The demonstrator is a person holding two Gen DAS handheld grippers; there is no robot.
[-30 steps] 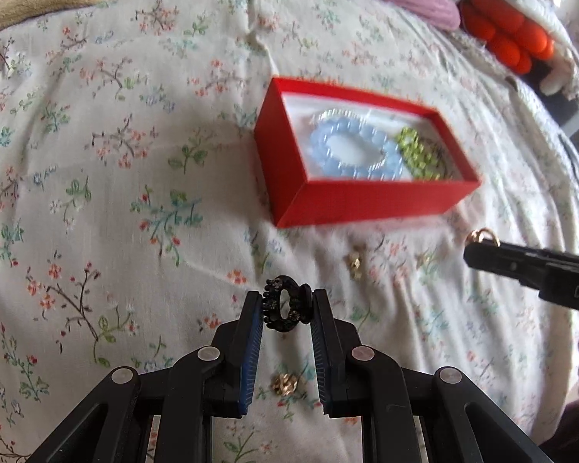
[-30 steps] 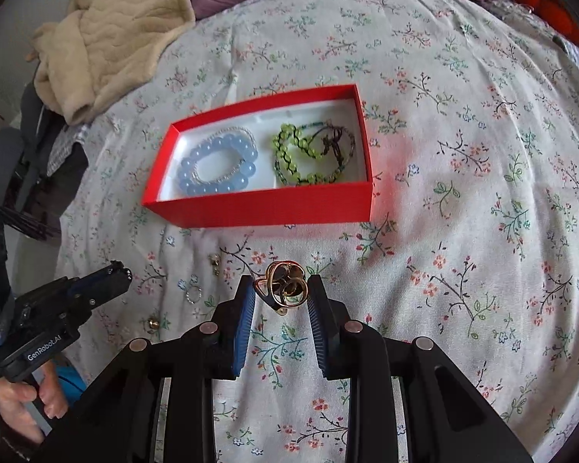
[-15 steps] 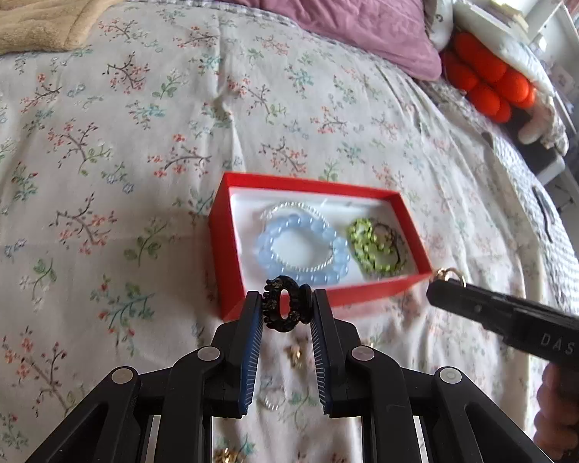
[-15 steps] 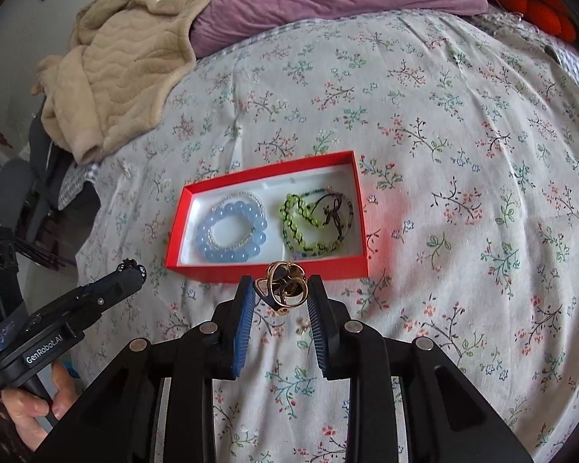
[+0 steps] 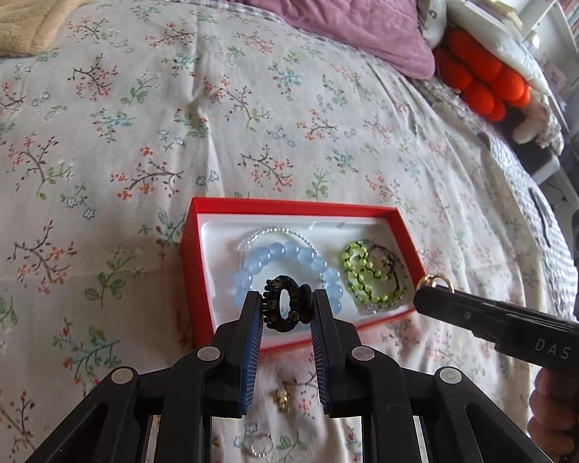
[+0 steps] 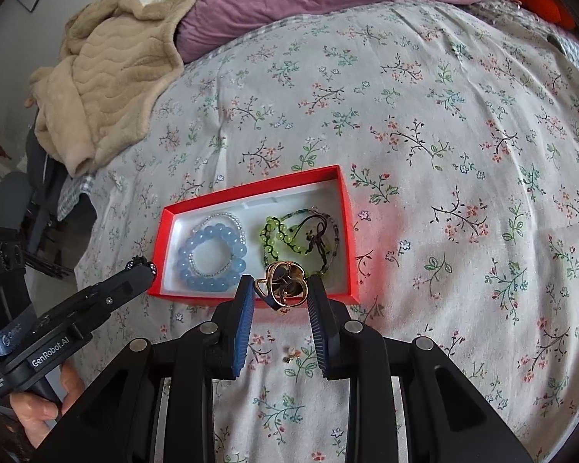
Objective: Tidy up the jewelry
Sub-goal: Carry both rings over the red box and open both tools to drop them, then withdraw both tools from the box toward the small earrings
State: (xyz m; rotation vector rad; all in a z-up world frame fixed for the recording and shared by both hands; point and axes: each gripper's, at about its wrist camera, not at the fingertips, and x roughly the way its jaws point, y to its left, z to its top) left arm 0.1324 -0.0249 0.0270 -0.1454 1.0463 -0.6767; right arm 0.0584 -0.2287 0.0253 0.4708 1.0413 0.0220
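A red box (image 5: 191, 270) (image 6: 349, 231) lies open on the flowered bedspread. It holds a blue bead bracelet (image 5: 281, 252) (image 6: 208, 254) with a thin silver one, and a green bead bracelet (image 5: 361, 270) (image 6: 285, 235) with dark cord. My left gripper (image 5: 285, 305) is shut on a black ring (image 5: 280, 303), held above the box's near edge. My right gripper (image 6: 281, 289) is shut on a gold ring (image 6: 285, 287), also above the near edge; its tip shows in the left wrist view (image 5: 436, 289). The left gripper's tip shows in the right wrist view (image 6: 139, 266).
A small gold piece (image 5: 282, 399) (image 6: 289, 355) and a thin silver ring (image 5: 259, 446) lie on the bedspread in front of the box. A beige blanket (image 6: 104, 77), a purple pillow (image 5: 308, 4) and an orange cushion (image 5: 482, 77) lie at the bed's far side.
Both grippers have risen and tilted up with their rings still held. The box now sits lower in both views, right behind the fingertips.
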